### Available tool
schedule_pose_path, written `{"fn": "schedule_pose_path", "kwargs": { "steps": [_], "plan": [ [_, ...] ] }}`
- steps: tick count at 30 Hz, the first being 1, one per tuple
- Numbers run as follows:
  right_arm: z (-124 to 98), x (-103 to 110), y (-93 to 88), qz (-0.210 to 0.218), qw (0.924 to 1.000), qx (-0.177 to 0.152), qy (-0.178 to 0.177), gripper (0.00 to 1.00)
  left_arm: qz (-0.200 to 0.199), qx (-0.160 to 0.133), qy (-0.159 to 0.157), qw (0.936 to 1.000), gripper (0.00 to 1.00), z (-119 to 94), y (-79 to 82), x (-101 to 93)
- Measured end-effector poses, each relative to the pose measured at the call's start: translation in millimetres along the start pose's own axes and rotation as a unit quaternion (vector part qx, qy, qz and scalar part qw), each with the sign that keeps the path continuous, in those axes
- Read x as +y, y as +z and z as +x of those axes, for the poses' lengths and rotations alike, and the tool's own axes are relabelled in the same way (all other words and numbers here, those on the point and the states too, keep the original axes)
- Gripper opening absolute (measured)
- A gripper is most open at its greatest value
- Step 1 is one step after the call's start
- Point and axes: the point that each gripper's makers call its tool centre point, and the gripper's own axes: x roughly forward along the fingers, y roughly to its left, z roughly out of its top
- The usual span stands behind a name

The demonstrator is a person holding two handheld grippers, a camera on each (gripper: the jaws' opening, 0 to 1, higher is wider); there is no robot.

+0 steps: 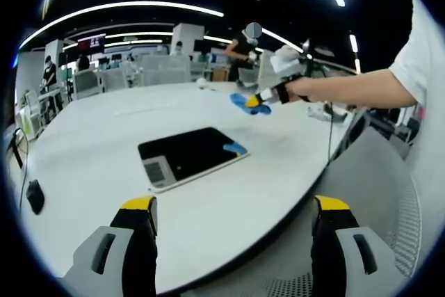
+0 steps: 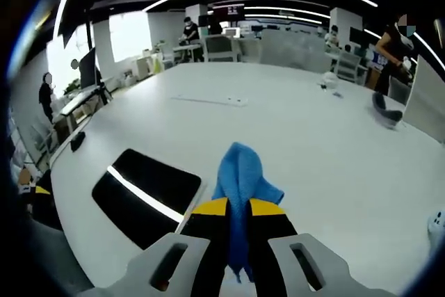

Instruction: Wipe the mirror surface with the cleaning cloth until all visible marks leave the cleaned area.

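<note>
The right gripper [image 2: 238, 215] is pinching the blue cleaning cloth [image 2: 240, 179] tight above the white table [image 2: 327, 144], the left gripper [image 1: 235, 217] is waiting wide open and empty, so carrying the cloth down onto the flat-lying mirror [image 2: 149, 193] seems next.

White table [image 1: 104, 137] bearing a dark mirror [image 1: 191, 154].

Long ceiling light strips [image 1: 125, 8] lit the white table [image 1: 90, 137] brightly and evenly, one streak glaring off the mirror [image 2: 142, 196], while fisheye bending and softness blurred the edges.
</note>
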Motion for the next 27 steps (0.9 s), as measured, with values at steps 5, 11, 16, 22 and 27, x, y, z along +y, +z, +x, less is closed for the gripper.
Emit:
{"fn": "schedule_pose_path", "kwargs": {
  "steps": [5,11,16,22,27],
  "plan": [
    [-1.3,6.3,-8.3,0.004,1.0000,0.005,0.006,0.04,0.002,0.002,0.000,1.0000,0.92,0.3,-0.5,-1.0],
    [0.7,10.9,-21.3,0.009,0.9998,0.015,0.011,0.04,0.002,0.003,0.001,1.0000,0.92,0.7,-0.5,-0.9],
    [3.5,14.4,-29.4,0.012,0.9995,0.023,0.015,0.04,0.002,0.005,0.000,1.0000,0.92,0.9,-1.2,-1.0],
    [9.3,21.6,-42.4,0.015,0.9989,0.038,0.024,0.04,0.003,0.006,0.000,1.0000,0.92,1.2,-1.6,-0.9],
    [13.3,26.8,-52.1,0.018,0.9981,0.050,0.031,0.04,0.003,0.006,0.001,1.0000,0.92,1.3,-1.6,-0.7]
  ]
}}
